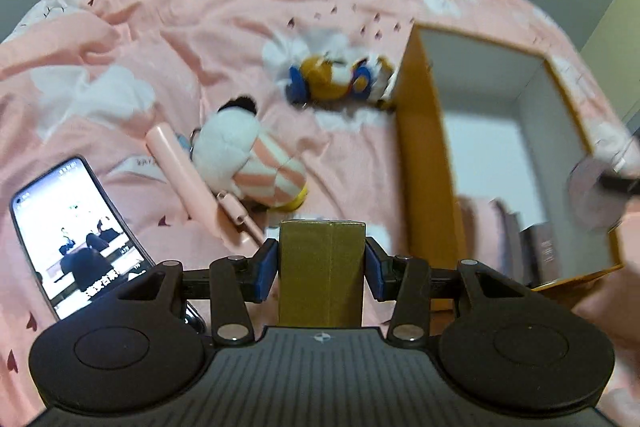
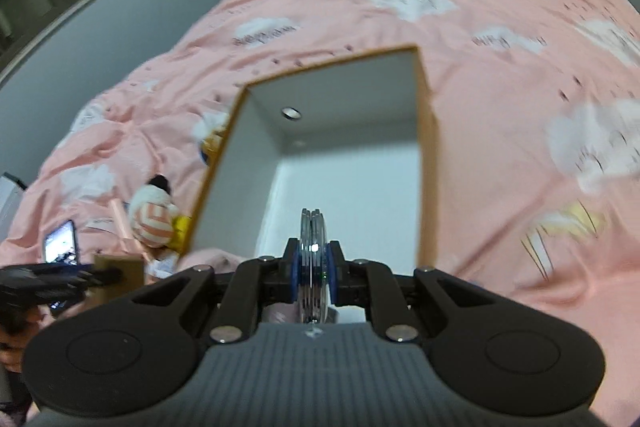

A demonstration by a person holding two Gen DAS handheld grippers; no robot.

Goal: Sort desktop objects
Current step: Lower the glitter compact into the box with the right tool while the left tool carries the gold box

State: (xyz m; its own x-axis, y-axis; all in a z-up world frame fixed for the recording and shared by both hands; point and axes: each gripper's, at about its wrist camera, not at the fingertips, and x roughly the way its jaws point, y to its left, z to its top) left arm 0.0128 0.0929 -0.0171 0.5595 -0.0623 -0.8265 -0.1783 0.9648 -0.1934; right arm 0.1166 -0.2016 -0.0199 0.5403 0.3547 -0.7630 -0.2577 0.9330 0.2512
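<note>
my left gripper half-spread, pinching brown box | my right gripper nearly pressed together on round compact, open box at 12 o'clock

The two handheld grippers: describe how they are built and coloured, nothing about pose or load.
Left gripper and right gripper look alike: black plastic linkage arms joined by silver pivot rivets, two round black side discs, a ribbed grey body bearing a small cross-in-circle emblem, and blue pads on the fingertips. No cables or sleeves show.
</note>
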